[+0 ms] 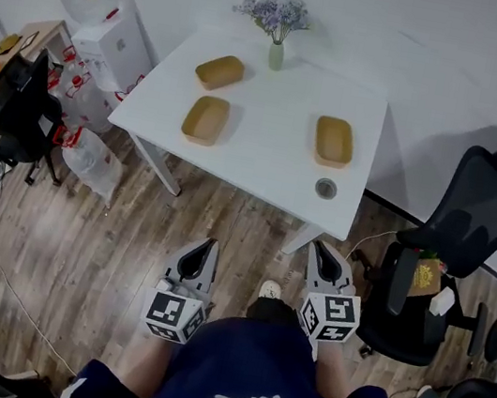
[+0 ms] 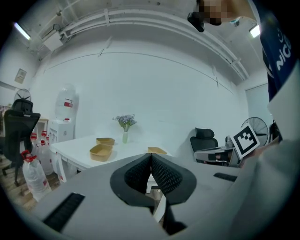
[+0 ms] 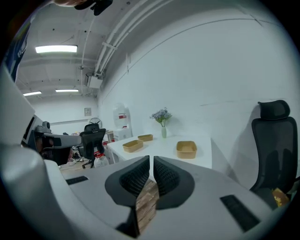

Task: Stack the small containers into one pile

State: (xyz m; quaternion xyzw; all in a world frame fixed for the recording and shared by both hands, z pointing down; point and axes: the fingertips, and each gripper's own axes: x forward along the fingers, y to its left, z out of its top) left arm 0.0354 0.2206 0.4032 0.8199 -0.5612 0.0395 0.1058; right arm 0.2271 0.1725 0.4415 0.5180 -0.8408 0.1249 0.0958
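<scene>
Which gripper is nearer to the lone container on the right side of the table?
Right. The right gripper is off the table, almost straight below the container in the head view; the left gripper is off it too, farther left.

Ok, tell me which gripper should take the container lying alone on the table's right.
Likely right. The right gripper, shut and empty, lines up with that container; the left gripper is farther off.
</scene>
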